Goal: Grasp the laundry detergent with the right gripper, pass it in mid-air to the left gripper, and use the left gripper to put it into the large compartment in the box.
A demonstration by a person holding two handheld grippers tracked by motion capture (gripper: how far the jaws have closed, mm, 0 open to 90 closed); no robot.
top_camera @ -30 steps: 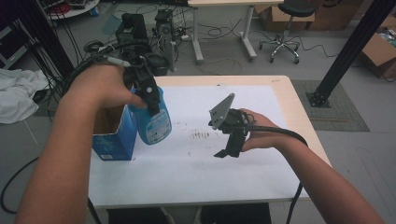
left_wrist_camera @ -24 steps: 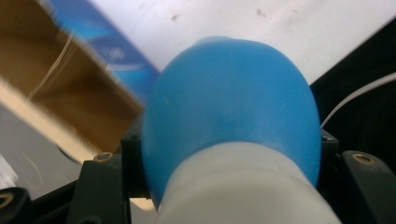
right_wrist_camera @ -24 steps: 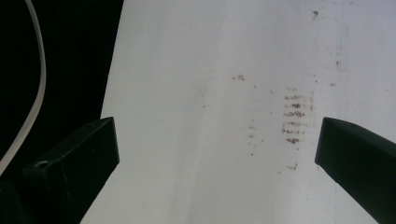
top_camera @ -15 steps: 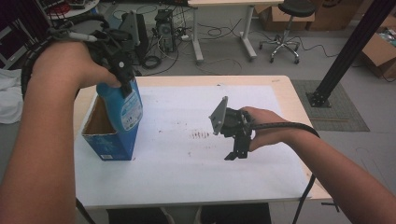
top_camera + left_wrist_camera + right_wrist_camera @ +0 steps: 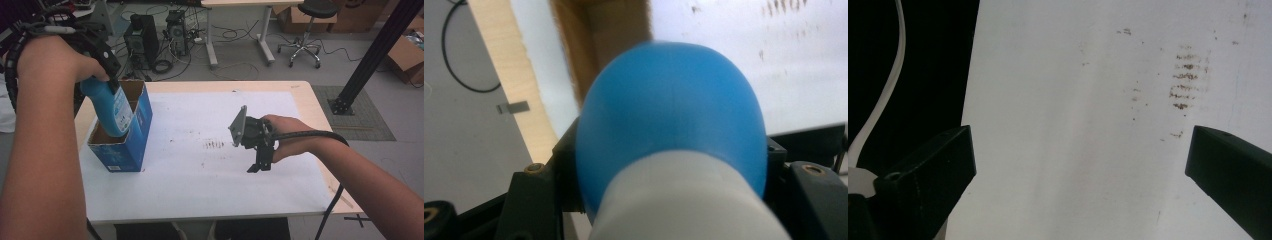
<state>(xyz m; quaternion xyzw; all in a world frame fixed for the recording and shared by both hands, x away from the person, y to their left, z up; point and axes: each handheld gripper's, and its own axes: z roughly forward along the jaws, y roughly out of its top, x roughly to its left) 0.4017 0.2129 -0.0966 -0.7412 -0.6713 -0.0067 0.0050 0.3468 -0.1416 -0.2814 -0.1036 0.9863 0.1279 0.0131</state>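
Left forearm: it comes in up the left edge of the high view, sleeve bare, cable looped around the wrist.
Left gripper (image 5: pixel 111 80): black, high over the left end of the table, and its jaws are clamped on the neck of the blue bottle; in the left gripper view they sit tight on either side of it.
Blue bottle (image 5: pixel 111 107): bright blue plastic, rounded shoulders, a pale label with print on its side; it hangs tilted, top toward the gripper, lower half down inside the open box.
Bottle up close (image 5: pixel 671 117): in the left gripper view it is a smooth blue dome with a white collar or cap at the near end, blurred by closeness.
Blue box (image 5: pixel 131 145): a blue carton with brown cardboard inside, top flaps open, standing upright at the left end of the table; the bottle's base is within its opening, and I cannot tell whether it touches the bottom.
Table (image 5: pixel 200 200): white sheet on a light wooden top, with a small patch of brown marks (image 5: pixel 215 145) near the middle.
Right gripper (image 5: pixel 260 165): right of centre, held just above the sheet, pointing down and toward the near edge, grey three-cornered plate on top.
Right jaws: spread wide in the right gripper view, nothing between them, bare white sheet and the brown marks beyond.
Right hand (image 5: pixel 287 140): wrapped around the gripper's body, well apart from the box and bottle.
Floor behind: computer towers (image 5: pixel 155 32), cables and a wheeled stool (image 5: pixel 305 30).
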